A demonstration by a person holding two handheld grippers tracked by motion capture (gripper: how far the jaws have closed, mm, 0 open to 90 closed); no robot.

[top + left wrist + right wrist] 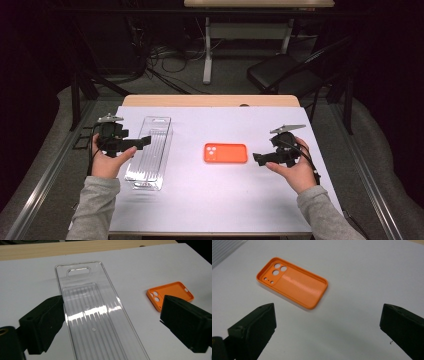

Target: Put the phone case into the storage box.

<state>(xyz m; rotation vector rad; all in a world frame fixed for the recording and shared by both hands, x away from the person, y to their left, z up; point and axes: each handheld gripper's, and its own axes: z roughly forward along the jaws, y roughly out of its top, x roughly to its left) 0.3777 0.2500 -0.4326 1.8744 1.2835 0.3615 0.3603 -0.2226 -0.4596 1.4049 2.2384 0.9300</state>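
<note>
An orange phone case [225, 153] lies hollow side up in the middle of the white table top, its camera holes toward the left; I also see this case [170, 294] in the left gripper view and the case [292, 281] in the right gripper view. A long clear plastic tray [150, 151] lies left of it, and the tray [97, 315] runs between my left jaws' line of sight. My left gripper [144, 142] hovers over the tray's left side, open and empty. My right gripper [258, 159] hangs right of the case, open, nothing between its jaws.
The white sheet [215, 200] covers a wooden table [210, 100] whose far edge shows. Behind it stand a black chair [285, 72], a table leg [207, 55] and loose cables on the floor. Metal rails run along both sides.
</note>
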